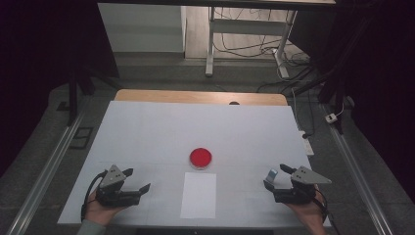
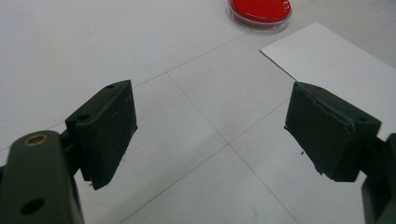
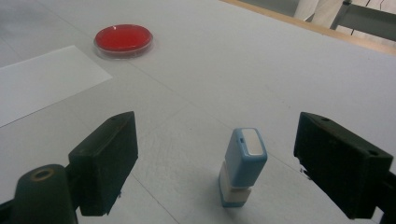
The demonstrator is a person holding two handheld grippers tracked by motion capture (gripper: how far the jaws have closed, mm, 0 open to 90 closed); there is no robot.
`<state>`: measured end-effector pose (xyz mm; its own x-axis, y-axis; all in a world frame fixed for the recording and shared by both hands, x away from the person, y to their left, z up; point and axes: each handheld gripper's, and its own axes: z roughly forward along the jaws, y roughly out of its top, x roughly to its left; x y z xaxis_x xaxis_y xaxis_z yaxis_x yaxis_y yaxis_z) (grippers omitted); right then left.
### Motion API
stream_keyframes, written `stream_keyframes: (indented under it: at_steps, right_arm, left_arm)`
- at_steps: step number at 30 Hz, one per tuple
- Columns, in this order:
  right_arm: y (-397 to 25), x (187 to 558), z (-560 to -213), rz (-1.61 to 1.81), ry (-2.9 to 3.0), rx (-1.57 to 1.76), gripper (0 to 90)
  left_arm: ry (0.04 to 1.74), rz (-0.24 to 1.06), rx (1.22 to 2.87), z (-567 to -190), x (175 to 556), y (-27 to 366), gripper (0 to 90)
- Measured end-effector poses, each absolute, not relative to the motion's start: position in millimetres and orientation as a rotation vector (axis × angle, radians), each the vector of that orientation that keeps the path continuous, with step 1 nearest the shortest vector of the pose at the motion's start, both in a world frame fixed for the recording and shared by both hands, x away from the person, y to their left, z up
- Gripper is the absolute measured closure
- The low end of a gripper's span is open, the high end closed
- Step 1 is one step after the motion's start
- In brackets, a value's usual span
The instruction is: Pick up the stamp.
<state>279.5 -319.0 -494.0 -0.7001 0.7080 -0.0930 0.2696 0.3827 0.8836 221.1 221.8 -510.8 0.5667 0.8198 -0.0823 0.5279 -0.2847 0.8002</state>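
A round red dish (image 1: pixel 201 157) with a clear rim sits mid-table, just beyond a white paper sheet (image 1: pixel 198 195). A small blue and white stamp (image 3: pixel 243 166) stands upright on the table between the spread jaws of my right gripper (image 3: pixel 215 163), touching neither. In the high view the stamp (image 1: pixel 271 176) is just left of the right gripper (image 1: pixel 280 177). My left gripper (image 1: pixel 137 180) rests open at the front left; in its own view the left gripper (image 2: pixel 210 135) has only bare table between its jaws, with the dish (image 2: pixel 260 10) and paper (image 2: pixel 336 60) ahead.
A white mat (image 1: pixel 147 132) covers the wooden table (image 1: pixel 195 95). Beyond the far edge stand a desk frame (image 1: pixel 210 44) and loose floor cables (image 1: pixel 298 68). Metal rails (image 1: pixel 44 166) run along both sides.
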Motion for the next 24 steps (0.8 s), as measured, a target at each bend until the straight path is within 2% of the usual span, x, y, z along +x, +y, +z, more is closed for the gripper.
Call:
stream_keyframes:
  at_steps: [24]
  right_arm:
    - [-316.1, 279.1, -490.0, 1.266, 2.179, 0.835, 18.5]
  left_arm:
    - [1.081, 0.418, 1.995, -513.8, 224.0, 220.2, 17.6]
